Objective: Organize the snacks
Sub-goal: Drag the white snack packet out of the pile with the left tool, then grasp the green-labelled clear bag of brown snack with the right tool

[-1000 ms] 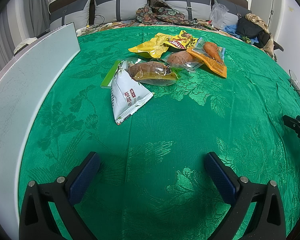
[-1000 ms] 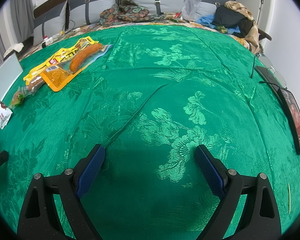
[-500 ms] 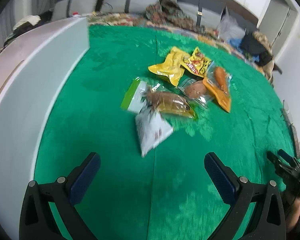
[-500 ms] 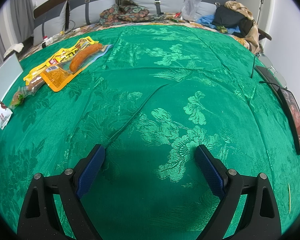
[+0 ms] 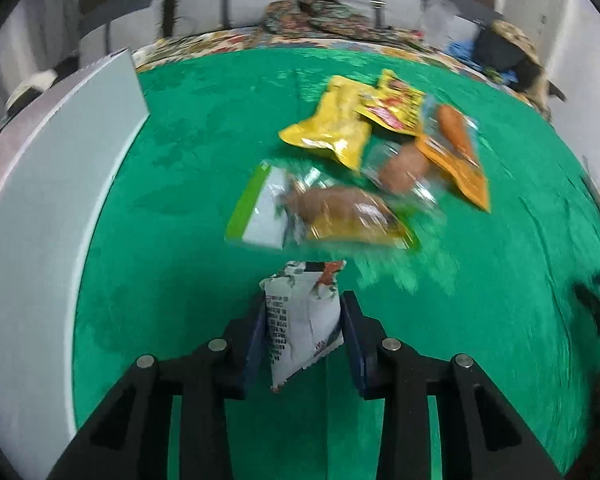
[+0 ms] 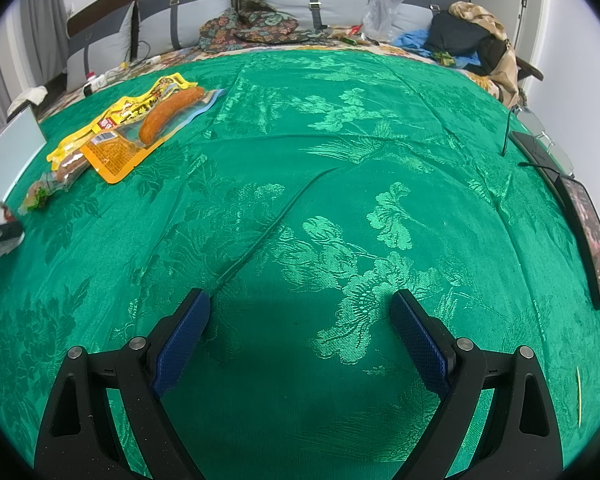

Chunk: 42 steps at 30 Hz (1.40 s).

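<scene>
your left gripper (image 5: 303, 320) is clamped on the white bag (image 5: 302, 316); your right gripper (image 6: 300, 320) hangs wide apart with nothing between its pads.

the white bag sits upright between your left pads, lifted off the green cloth (image 5: 188, 152), its lower tip hanging down between the fingers. just beyond it lies the rest of the pile, blurred: a green-edged pack (image 5: 258, 210) touching a clear sausage pack (image 5: 348, 216), then a yellow bag (image 5: 334, 124), a red-and-yellow pack (image 5: 394, 106) and an orange pack (image 5: 456, 152) overlapping one another. a white board (image 5: 48, 184) runs along your left. from your right wrist, the orange pack (image 6: 140, 136) lies far left, a phone (image 6: 590, 236) at the right edge.
</scene>
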Each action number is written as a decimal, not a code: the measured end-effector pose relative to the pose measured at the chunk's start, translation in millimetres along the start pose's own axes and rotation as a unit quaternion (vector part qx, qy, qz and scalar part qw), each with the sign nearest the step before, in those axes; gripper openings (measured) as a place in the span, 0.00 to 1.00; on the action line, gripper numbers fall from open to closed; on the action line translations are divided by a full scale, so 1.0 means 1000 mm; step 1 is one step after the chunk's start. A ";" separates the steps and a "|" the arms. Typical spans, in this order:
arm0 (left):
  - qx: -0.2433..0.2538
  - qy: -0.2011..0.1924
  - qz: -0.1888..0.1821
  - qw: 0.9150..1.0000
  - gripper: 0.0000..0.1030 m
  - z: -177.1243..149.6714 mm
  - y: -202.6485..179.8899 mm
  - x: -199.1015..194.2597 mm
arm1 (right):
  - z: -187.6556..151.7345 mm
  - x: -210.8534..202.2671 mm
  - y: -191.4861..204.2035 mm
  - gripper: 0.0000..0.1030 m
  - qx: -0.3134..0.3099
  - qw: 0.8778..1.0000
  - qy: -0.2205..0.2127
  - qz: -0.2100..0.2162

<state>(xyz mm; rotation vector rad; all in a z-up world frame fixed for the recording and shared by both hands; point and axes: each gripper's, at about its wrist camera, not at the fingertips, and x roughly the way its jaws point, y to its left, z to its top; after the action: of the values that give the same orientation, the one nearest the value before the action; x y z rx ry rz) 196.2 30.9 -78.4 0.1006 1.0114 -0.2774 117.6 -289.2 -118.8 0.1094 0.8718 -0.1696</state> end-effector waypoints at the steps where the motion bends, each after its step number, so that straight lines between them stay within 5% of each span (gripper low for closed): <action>1: 0.010 -0.001 -0.008 1.000 0.34 -0.006 0.000 -0.007 | 0.000 0.000 0.000 0.91 0.000 1.000 0.000 0.000; 5: 0.027 -0.001 -0.043 0.999 0.34 -0.030 0.003 -0.032 | 0.000 0.000 0.000 0.91 0.000 1.000 0.000 0.000; 9: 0.029 -0.003 -0.025 0.999 0.35 -0.043 0.001 -0.034 | 0.000 0.000 0.000 0.91 0.000 1.000 0.000 0.000; 10: 0.028 -0.006 -0.016 0.999 0.39 -0.043 0.001 -0.031 | 0.000 0.000 0.001 0.91 0.000 1.000 0.000 0.000; 13: 0.006 -0.013 0.010 1.000 0.80 -0.042 0.006 -0.018 | 0.000 0.000 0.000 0.91 0.000 1.000 0.000 -0.001; 17: -0.022 -0.018 0.036 0.999 0.96 -0.046 0.017 -0.004 | 0.000 0.000 0.000 0.91 0.001 1.000 0.000 0.000; 42: -0.039 -0.038 0.049 0.997 1.00 -0.047 0.022 0.000 | 0.003 0.002 0.003 0.91 0.002 1.000 0.004 -0.006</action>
<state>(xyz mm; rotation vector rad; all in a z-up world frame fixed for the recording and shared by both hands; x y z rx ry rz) 163.5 62.2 -103.9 0.0670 0.9372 -0.1511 121.2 -287.1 -118.4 0.1094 0.8809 -0.1824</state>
